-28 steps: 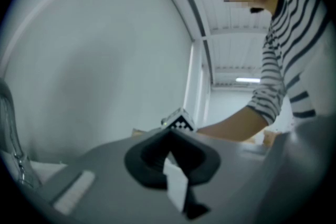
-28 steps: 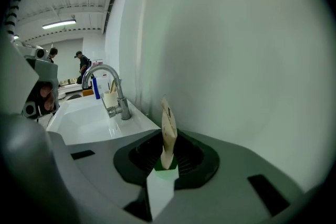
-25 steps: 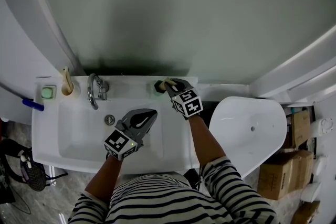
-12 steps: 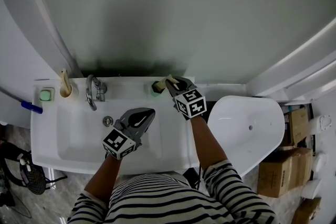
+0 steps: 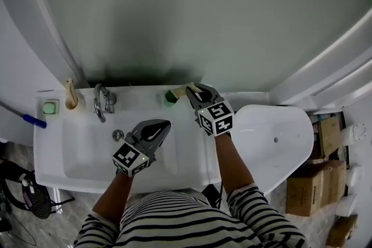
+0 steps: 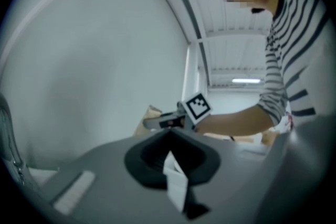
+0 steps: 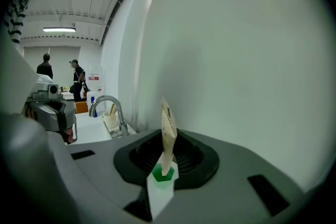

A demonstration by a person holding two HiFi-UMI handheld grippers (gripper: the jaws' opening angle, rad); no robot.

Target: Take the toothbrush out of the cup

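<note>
Head view: R gripper pinched toothbrush, well right of faucet, just past green cup. L gripper sat nearer faucet, over sink.
L gripper view: jaws pressed together, empty.
R gripper view: jaws clamped on toothbrush, faucet at left.

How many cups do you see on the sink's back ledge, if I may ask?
2. A green cup stands just left of the right gripper, which grips the toothbrush; a beige cup stands left of the faucet. None seems hidden.

No legible text, no readable labels
</note>
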